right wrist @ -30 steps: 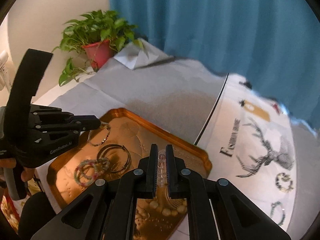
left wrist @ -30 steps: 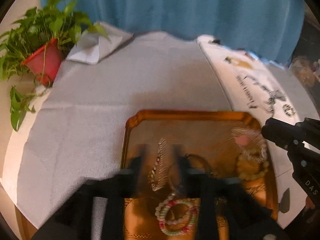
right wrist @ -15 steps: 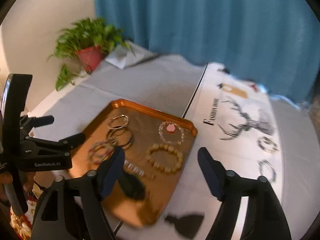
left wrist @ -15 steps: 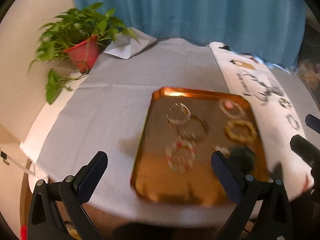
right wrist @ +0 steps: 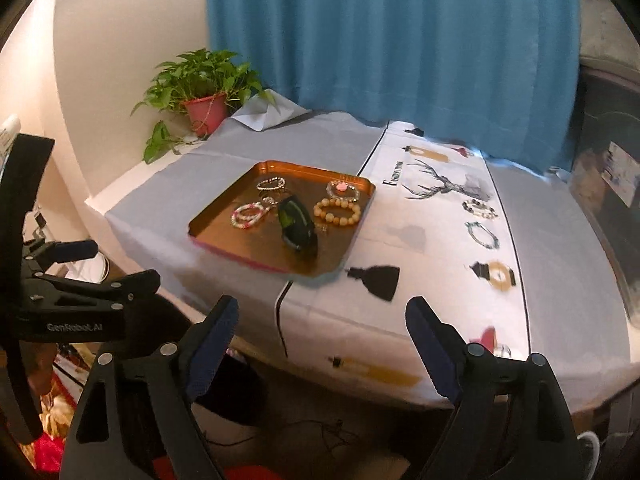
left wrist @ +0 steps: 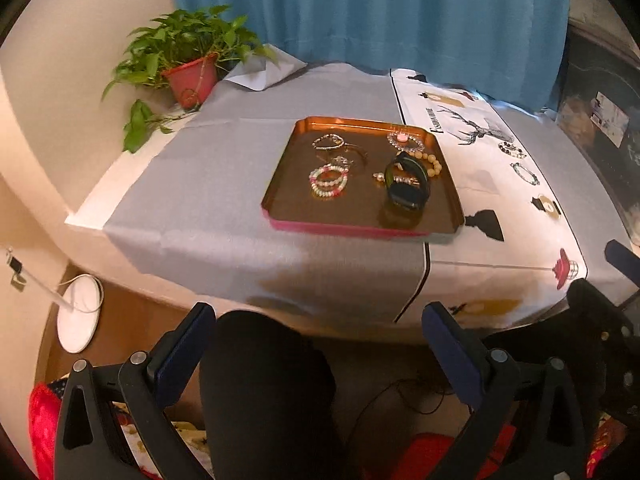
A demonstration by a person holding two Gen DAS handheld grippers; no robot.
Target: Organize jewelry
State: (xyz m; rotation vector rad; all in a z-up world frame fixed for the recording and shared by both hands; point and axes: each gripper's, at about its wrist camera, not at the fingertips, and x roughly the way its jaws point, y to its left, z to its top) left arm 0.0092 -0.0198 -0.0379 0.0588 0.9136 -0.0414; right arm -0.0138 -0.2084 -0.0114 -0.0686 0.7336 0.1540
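Note:
A copper tray [left wrist: 280, 184] [right wrist: 224, 208] sits on the grey and white tablecloth and holds several bracelets: a pink and white beaded one [left wrist: 328, 179] [right wrist: 248, 216], a tan beaded one [right wrist: 337, 212], a clear one with a pink charm [left wrist: 404, 141] [right wrist: 343, 189], and a dark green band [left wrist: 406, 184] [right wrist: 297, 223]. Two more bracelets [left wrist: 525, 173] [right wrist: 483, 235] lie on the white cloth to the right. My left gripper [left wrist: 316, 344] and my right gripper [right wrist: 320, 332] are both open, empty, and held back off the table's front edge.
A potted plant [left wrist: 188, 68] [right wrist: 204, 100] stands at the back left corner. A blue curtain [right wrist: 380, 40] hangs behind the table. My legs [left wrist: 260, 392] and a white lamp base [left wrist: 80, 316] are below the table edge.
Both grippers opened over the tray, releasing what they held, then pulled back and up away from the table. The jewelry lies in the tray.

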